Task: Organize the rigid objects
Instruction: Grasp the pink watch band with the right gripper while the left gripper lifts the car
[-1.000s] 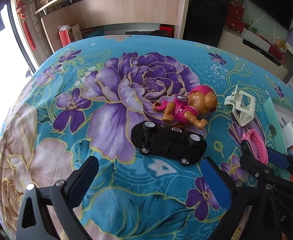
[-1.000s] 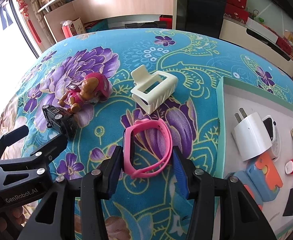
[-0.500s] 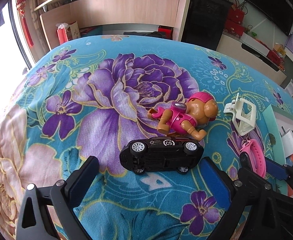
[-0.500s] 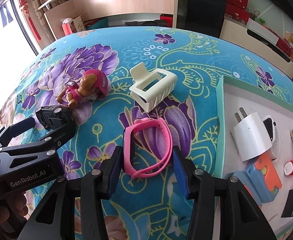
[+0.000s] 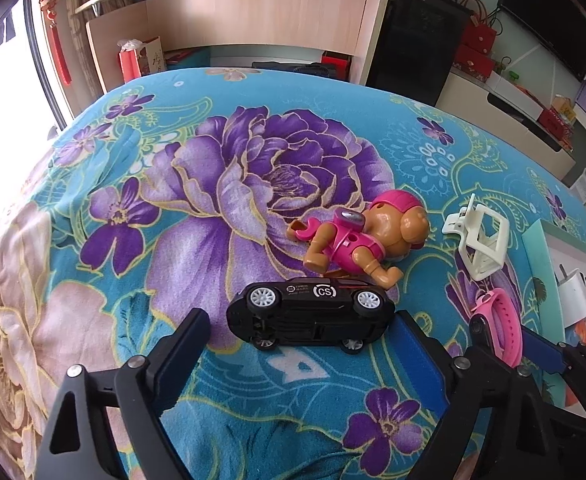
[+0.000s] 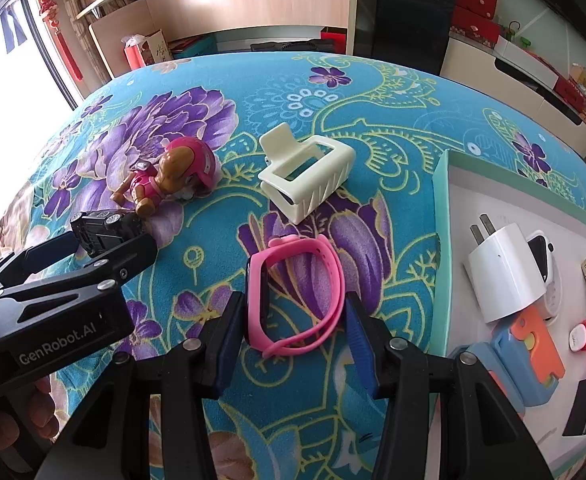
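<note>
A black toy car lies on its side on the floral cloth, between the open fingers of my left gripper; it also shows in the right wrist view. A pink pup figure lies just behind it. My right gripper is open around a pink wristband lying on the cloth. A cream hair claw sits beyond the band.
A teal-rimmed tray at the right holds a white plug, a blue and orange case and several small items. Shelving and a black cabinet stand behind the bed.
My left gripper has moved forward, so the black car now lies between its fingers. The right gripper has stayed around the pink wristband.
</note>
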Demonstrator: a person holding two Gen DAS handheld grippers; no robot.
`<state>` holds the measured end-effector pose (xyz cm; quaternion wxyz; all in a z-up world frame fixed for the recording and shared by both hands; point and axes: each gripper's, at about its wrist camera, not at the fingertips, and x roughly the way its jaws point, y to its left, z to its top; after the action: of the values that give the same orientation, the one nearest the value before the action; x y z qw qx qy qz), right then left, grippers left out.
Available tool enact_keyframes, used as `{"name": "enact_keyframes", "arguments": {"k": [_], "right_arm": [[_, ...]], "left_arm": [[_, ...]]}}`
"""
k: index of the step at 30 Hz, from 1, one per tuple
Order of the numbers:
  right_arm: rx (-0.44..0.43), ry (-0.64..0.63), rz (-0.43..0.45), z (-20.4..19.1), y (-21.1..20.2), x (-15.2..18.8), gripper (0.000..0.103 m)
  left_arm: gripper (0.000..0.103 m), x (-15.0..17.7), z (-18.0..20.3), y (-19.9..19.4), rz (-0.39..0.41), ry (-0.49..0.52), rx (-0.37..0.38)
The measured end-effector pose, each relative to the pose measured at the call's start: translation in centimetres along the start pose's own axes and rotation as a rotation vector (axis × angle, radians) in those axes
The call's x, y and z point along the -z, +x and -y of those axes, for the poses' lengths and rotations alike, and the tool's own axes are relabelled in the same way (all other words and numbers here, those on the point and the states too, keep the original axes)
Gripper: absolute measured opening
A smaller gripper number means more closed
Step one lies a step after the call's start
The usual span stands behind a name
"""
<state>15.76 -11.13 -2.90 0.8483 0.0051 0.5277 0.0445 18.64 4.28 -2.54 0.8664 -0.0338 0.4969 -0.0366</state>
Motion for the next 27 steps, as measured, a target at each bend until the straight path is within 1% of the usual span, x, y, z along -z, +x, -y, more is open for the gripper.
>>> {"name": "enact_keyframes", "arguments": {"k": [2,3,4,9,16,21,27], "right_arm": [[-0.001,0.001,0.000,0.0,0.0,0.0,0.050],[-0.001,0.001,0.000,0.0,0.0,0.0,0.050],[-0.001,0.001,0.000,0.0,-0.1,0.0,0.050],[0.000,-0.001,0.001,0.0,-0.1,0.1,0.050],[-0.003,-0.004,0.005,0.0,-0.4,0.1,0.050],[-0.030,0.002,0.040,0.2,-1.6,0.1,0.050],[-0.026,0.018,0.101,0.9,-4.0,-0.1,0.050]], "left_arm": [[0.085,0.0,0.0,-0.2,0.005,-0.003,0.009],[0.080,0.0,-0.1,-0.3,0.007,-0.005,0.016],[0.079,0.0,-0.1,-0.4,0.009,-0.007,0.019],[0.079,0.1,-0.4,-0.9,0.017,-0.019,0.008],[0.079,0.2,-0.4,-2.2,0.049,-0.016,-0.002],[0.079,-0.2,-0.1,-3.7,0.088,-0.016,-0.003],[0.079,-0.6,0.7,-6.2,0.150,0.007,-0.002]]}}
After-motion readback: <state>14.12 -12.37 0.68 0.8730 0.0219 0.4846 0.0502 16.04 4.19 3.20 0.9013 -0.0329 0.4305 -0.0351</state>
